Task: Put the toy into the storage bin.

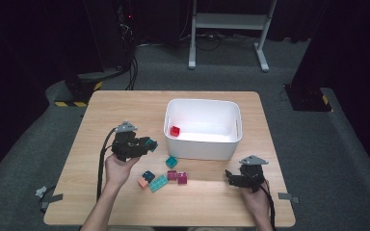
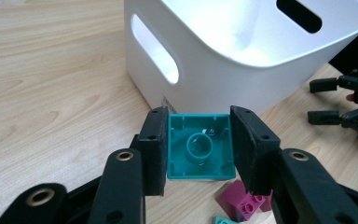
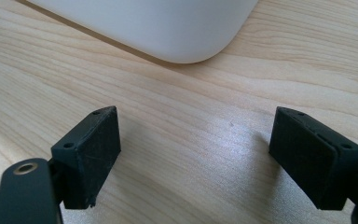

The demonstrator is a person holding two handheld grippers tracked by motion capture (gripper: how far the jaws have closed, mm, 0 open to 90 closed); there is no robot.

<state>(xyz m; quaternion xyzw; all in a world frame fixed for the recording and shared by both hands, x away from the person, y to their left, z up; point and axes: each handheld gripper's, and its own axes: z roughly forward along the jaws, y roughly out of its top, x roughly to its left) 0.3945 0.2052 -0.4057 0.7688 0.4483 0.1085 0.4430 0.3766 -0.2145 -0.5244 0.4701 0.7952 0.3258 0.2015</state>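
Fingers [image 2: 154,149] of the left gripper [image 2: 200,148] were clamped on a teal brick [image 2: 200,147], held off the counter [image 1: 101,115] just beside the white bin [image 1: 203,144]. Big things first: the pale wood-grain counter, then that smooth, round-cornered plastic bin with a red brick [image 1: 175,130] inside. The teal brick was square and glossy, its hollow underside with a round tube facing the camera, so no long axis to call. The right gripper [image 3: 193,154] hovered low over bare wood, fingers [image 3: 91,149] spread wide, holding nothing. Magenta bricks [image 1: 177,176] lay loose near the bin's front.
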